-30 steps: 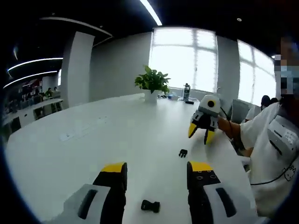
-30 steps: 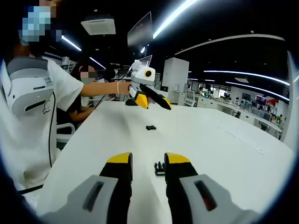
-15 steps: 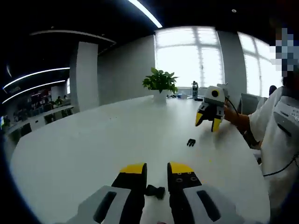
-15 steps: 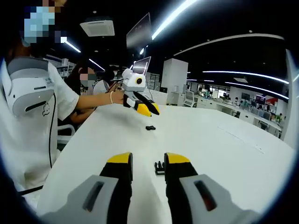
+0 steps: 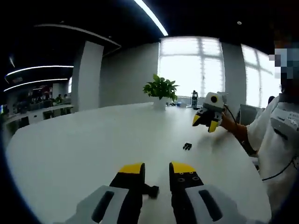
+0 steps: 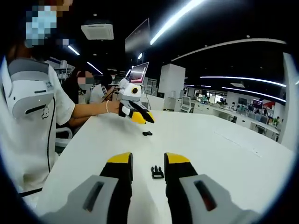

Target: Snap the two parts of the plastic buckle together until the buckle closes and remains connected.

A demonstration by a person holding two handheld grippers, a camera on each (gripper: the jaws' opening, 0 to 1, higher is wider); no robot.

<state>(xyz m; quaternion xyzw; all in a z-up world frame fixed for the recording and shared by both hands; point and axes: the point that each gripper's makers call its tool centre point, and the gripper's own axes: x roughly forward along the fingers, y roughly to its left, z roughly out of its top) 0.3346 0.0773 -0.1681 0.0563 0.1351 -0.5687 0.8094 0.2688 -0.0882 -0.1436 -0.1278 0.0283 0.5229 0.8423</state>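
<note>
Black plastic socket half of the buckle (image 5: pixel 150 190) sits low in the left gripper view, between the parted yellow tips of the left gripper (image 5: pixel 156 169). The black pronged buckle half (image 6: pixel 157 172) lies on the white table (image 6: pixel 224 154) between the parted right gripper (image 6: pixel 147 158) tips. No writing can be read.

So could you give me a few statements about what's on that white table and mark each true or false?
1. The two small black plastic buckle parts are already snapped together. False: one part lies by the left gripper, the pronged part by the right gripper.
2. The table is white. True.
3. A potted green plant stands at the table's far end. True.
4. The left gripper's jaws are spread wide. False: they stand close together.
</note>
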